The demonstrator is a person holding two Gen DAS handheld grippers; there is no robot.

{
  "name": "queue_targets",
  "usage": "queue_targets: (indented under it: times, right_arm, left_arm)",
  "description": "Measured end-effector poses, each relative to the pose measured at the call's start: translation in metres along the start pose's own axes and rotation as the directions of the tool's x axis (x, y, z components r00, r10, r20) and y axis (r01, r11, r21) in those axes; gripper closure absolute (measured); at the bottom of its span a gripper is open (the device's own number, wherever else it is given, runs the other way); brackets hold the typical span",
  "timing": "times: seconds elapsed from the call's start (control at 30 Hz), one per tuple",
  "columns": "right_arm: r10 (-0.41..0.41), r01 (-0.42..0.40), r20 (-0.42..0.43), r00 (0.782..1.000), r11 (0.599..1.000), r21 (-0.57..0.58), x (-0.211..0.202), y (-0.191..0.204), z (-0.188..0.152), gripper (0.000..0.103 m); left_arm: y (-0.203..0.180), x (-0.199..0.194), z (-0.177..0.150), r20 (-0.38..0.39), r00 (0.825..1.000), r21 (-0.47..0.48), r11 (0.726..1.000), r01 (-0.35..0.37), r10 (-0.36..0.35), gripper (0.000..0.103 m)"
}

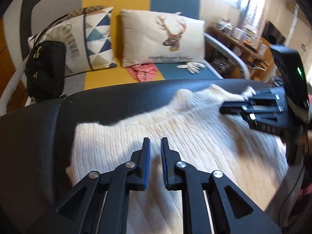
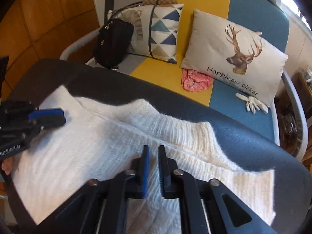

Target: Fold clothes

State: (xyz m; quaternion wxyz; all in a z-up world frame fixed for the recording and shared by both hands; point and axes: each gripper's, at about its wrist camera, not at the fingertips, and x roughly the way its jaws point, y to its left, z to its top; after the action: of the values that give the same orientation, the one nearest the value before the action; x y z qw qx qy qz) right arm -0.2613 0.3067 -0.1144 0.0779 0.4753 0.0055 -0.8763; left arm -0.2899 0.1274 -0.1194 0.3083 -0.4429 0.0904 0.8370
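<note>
Sweater (image 1: pixel 185 136), white, ribbed and fuzzy, lies spread on a dark table (image 1: pixel 120 99), likely light, limp and snag-prone, best pinched at hem or shoulder edges, as left gripper (image 1: pixel 155 146) and right gripper (image 2: pixel 153 152) hover above it, slightly parted and empty.

A: White sweater (image 1: pixel 175 136): near end cut off by the bottom edge in both wrist views, partly hidden under each claw's own arms. Far edge smeared.

B: Right claw (image 1: pixel 232 110) in left view: blurred, tips lost against the knit, can't tell if it grips.

A: Left claw (image 2: pixel 58 116) in right view: body cut off by the left edge, pads blurred, grip unclear.

B: Cluttered shelf (image 1: pixel 239 37) by the window: items too small and washed out to name.

A: Black bag (image 2: pixel 112 42) hides part of the triangle pillow (image 2: pixel 163 33).

B: Bench (image 1: pixel 126 95): ends cropped.
</note>
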Motion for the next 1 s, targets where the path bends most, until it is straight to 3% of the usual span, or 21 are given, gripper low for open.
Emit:
queue_targets:
  times: [0.1,0.2,0.27,0.4,0.53,0.57,0.67,0.77,0.87,0.93,1.0]
  right_arm:
    - [0.079,-0.079,0.012,0.997,0.997,-0.008,-0.010,0.011,-0.003,0.080]
    - [0.097,-0.101,-0.066,0.993,0.994,-0.048,0.010,0.030,-0.006,0.080]
    - [0.060,-0.065,-0.069,0.996,0.996,-0.066,0.022,0.038,-0.006,0.083]
    - [-0.002,0.001,-0.034,0.999,0.999,-0.035,0.026,0.035,-0.003,0.103]
    - [-0.004,0.004,0.005,1.000,0.999,0.033,0.007,0.016,-0.006,0.103]
    - [-0.009,0.009,0.012,1.000,0.999,0.053,-0.003,0.005,-0.012,0.101]
    - [-0.064,0.062,0.017,0.998,0.992,0.109,-0.027,-0.028,-0.029,0.077]
    - [-0.134,0.140,-0.048,0.990,0.979,0.146,-0.028,-0.060,-0.047,0.077]
    - [-0.112,0.128,-0.095,0.989,0.975,0.184,-0.009,-0.078,-0.060,0.078]
    - [-0.109,0.124,-0.077,0.991,0.969,0.214,-0.008,-0.081,-0.060,0.095]
    - [-0.117,0.124,-0.042,0.992,0.962,0.244,-0.014,-0.082,-0.056,0.101]
  left_arm:
    - [-0.010,0.011,-0.007,-0.039,0.998,0.069,0.996,-0.055,0.058,0.085]
    - [-0.006,0.022,-0.004,-0.047,0.997,0.043,0.997,-0.062,0.064,0.085]
    - [0.002,0.026,0.000,-0.040,0.996,-0.016,0.996,-0.082,0.082,0.086]
    - [0.016,0.028,0.002,-0.033,0.995,-0.127,0.987,-0.096,0.092,0.094]
    - [0.013,-0.006,-0.006,0.056,0.994,-0.109,0.991,-0.083,0.089,0.094]
    - [0.011,-0.013,-0.009,0.067,0.993,-0.093,0.992,-0.090,0.097,0.094]
    - [0.007,-0.021,-0.021,0.061,0.992,-0.051,0.992,-0.111,0.114,0.093]
    - [0.010,-0.012,-0.033,0.034,0.991,-0.046,0.991,-0.126,0.127,0.091]
    - [0.017,-0.005,-0.035,0.021,0.993,-0.080,0.990,-0.118,0.120,0.091]
    - [0.020,-0.007,-0.032,0.010,0.994,-0.124,0.986,-0.107,0.109,0.091]
    - [0.017,-0.013,-0.032,0.015,0.991,-0.122,0.984,-0.130,0.133,0.091]
